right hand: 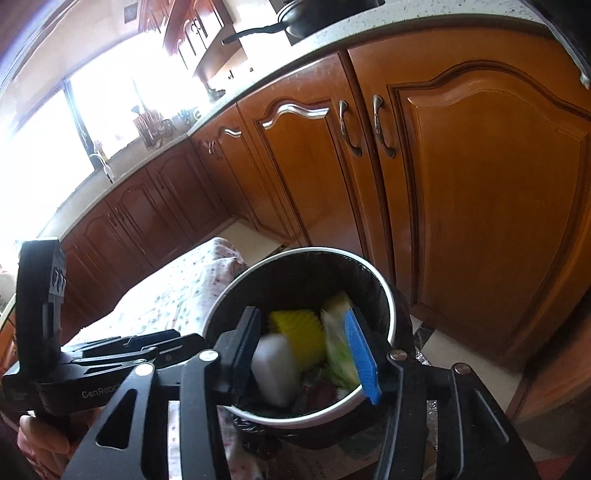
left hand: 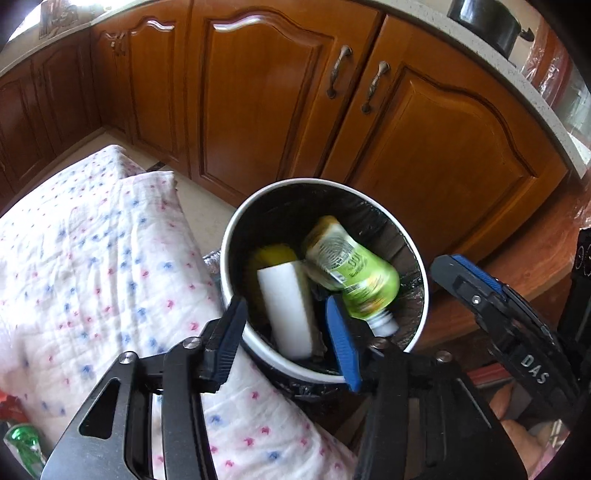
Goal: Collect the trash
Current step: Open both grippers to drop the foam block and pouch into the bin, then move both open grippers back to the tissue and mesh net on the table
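A round bin (left hand: 231,236) with a white rim and black liner stands in front of the cabinets. Inside lie a green-labelled bottle (left hand: 351,266), blurred and tilted neck-down, and a white block (left hand: 286,310) backed by a yellow sponge (left hand: 273,254). My left gripper (left hand: 286,306) hangs open over the bin's near rim, its pads touching nothing. My right gripper (right hand: 301,321) is open above the same bin (right hand: 384,288). A blurred white block (right hand: 275,365) lies below its fingers beside the yellow sponge (right hand: 299,332). The right gripper's body (left hand: 491,295) shows at the right of the left wrist view.
Wooden cabinet doors (left hand: 266,92) stand close behind the bin, under a pale countertop (right hand: 332,33) with a black pan (right hand: 317,14). A white cloth with pink and blue dots (left hand: 92,258) lies left of the bin. A green shiny item (left hand: 22,443) sits at the bottom left.
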A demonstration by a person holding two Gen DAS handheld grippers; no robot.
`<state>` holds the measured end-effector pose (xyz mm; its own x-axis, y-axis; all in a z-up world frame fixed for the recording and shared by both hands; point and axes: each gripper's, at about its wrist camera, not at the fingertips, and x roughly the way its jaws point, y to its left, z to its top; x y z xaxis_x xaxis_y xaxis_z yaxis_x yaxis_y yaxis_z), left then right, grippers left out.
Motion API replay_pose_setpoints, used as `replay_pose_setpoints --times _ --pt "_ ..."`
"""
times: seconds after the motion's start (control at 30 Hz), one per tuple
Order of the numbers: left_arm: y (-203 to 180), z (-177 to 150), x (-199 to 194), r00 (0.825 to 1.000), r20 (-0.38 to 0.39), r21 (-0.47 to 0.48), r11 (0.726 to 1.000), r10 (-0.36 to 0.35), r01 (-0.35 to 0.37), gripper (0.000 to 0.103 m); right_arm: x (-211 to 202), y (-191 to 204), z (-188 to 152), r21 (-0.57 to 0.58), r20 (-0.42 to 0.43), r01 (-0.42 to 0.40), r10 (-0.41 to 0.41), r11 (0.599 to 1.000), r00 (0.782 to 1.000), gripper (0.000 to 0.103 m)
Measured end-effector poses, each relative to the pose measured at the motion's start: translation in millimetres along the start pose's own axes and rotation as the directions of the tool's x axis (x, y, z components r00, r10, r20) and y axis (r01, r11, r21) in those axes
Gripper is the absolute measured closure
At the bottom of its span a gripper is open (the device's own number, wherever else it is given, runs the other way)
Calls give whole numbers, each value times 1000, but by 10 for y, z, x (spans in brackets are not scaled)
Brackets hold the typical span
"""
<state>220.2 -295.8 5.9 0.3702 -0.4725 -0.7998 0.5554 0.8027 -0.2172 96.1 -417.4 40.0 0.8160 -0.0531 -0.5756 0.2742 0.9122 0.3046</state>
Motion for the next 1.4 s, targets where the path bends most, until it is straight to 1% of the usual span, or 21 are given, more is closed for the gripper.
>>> replay_pose_setpoints --times 0.03,0.07,0.1,0.17,0.23,0.27,0.4,0.47,0.6,0.8,0.9,1.07,1.27,1.4 --pt "20 -19 -30 1000 5 -6 1000 1 -1 56 -19 0 -15 9 8 -8 8 1000 1000 35" --pt "50 -44 -53 1000 5 -18 1000 1 -1 54 -59 4 -41 17 20 -17 17 1000 1000 30" --pt "87 -76 -78 1000 10 -30 1000 -4 4 53 -83 8 -62 24 28 -22 21 999 999 28" --pt "158 -149 -156 1000 25 -49 999 -8 10 52 -115 36 -102 47 44 -46 44 998 998 20" --pt "233 -233 -252 999 40 -70 997 -3 5 50 -168 62 -171 72 56 -68 64 995 996 15" --pt "283 -290 -312 999 50 -85 996 -2 7 50 -195 76 -212 80 61 -77 72 994 996 14" --pt "456 -508 -531 997 80 -130 991 -1 11 48 -286 179 -371 99 65 -115 109 988 992 13" --pt "544 -606 -662 995 101 -153 988 10 5 48 -313 257 -460 106 65 -140 133 984 989 10" --pt "717 -816 -862 991 128 -192 981 36 -11 44 -354 438 -620 105 47 -184 180 977 983 9" --pt "976 -1211 -1056 989 131 -259 965 65 -29 43 -417 697 -822 89 20 -239 238 967 971 9" --pt "1097 -1408 -1200 987 136 -289 956 85 -42 43 -450 812 -890 84 13 -260 260 962 966 9" --pt "1202 -1647 -1456 980 159 -316 947 117 -62 43 -517 1026 -997 54 -10 -295 296 954 955 8" --pt "1405 -1923 -1787 970 192 -352 933 149 -74 43 -540 1399 -1079 7 -40 -348 348 937 937 9" --pt "1622 -2107 -1988 960 214 -376 922 179 -88 43 -476 1636 -1066 -23 -67 -354 352 935 933 9"
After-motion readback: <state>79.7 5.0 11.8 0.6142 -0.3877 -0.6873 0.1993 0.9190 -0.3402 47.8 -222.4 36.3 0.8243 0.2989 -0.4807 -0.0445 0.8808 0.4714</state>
